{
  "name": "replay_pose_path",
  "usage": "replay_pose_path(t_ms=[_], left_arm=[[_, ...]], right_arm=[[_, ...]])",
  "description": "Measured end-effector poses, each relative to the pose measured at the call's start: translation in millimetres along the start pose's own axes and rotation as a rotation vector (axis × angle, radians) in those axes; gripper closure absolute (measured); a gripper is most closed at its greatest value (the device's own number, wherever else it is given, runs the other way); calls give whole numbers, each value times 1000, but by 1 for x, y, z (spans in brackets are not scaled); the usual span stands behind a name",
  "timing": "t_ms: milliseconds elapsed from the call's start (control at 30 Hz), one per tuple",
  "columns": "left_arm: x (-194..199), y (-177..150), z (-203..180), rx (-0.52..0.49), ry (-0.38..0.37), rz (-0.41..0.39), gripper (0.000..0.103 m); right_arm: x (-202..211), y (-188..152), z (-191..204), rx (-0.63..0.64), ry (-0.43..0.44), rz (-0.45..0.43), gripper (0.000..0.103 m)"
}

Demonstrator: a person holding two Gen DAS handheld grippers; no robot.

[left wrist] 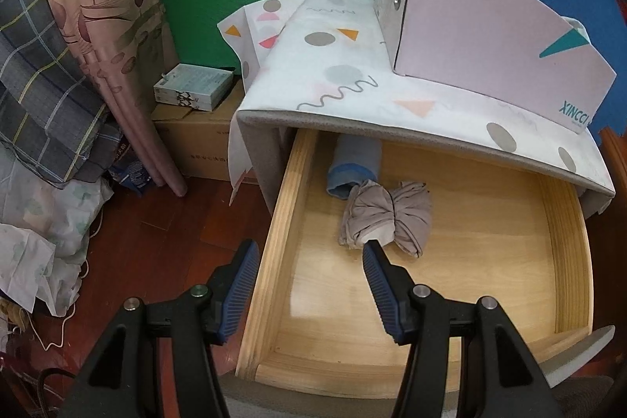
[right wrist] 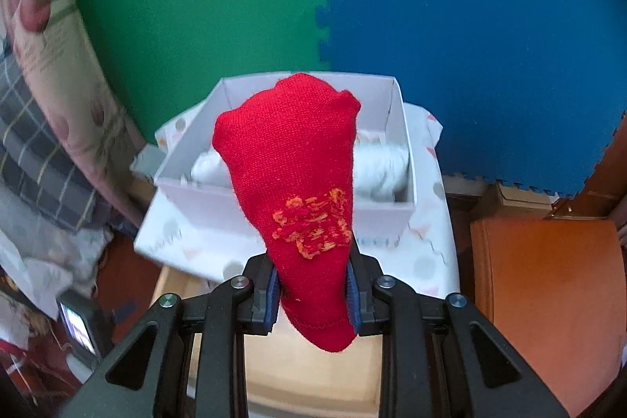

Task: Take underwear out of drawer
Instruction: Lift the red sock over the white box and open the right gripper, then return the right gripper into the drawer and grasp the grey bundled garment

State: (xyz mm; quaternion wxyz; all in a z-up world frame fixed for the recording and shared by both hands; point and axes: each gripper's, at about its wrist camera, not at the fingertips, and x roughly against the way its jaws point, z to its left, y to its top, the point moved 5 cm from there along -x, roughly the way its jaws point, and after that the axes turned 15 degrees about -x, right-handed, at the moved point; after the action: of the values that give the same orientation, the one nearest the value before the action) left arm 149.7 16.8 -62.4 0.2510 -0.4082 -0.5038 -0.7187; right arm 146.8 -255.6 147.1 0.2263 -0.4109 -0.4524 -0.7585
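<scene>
The wooden drawer (left wrist: 274,241) stands pulled open under a cabinet top covered by a patterned cloth (left wrist: 352,73). Inside lie a taupe bundled underwear (left wrist: 388,218) and a grey-blue roll (left wrist: 354,163) further back. My left gripper (left wrist: 311,261) is open and empty, hovering over the drawer's front left corner, its right finger just short of the taupe bundle. My right gripper (right wrist: 313,290) is shut on a red knitted garment with orange embroidery (right wrist: 298,183), held up above the drawer (right wrist: 313,371) in front of a white box (right wrist: 282,198).
A pink-white box (left wrist: 490,38) stands on the cabinet top; in the right wrist view it holds white rolled fabric (right wrist: 386,163). A curtain (left wrist: 117,46), piled bedding (left wrist: 39,104) and a cardboard box (left wrist: 200,143) stand left. An orange surface (right wrist: 548,300) lies right.
</scene>
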Motion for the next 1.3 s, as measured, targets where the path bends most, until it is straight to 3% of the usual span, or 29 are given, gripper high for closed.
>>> replay_pose_path(t_ms=[467, 933, 1100, 1300], left_arm=[[2, -6, 21, 48, 21, -1, 46], [-1, -12, 28, 52, 29, 19, 46], [3, -13, 27, 53, 36, 13, 46], [8, -13, 27, 62, 39, 10, 46]], right_arm=[[-73, 75, 34, -29, -38, 9, 78], [-167, 73, 33, -46, -88, 137, 72], [-166, 64, 33, -32, -73, 127, 69], [-125, 51, 40, 12, -12, 57, 67]])
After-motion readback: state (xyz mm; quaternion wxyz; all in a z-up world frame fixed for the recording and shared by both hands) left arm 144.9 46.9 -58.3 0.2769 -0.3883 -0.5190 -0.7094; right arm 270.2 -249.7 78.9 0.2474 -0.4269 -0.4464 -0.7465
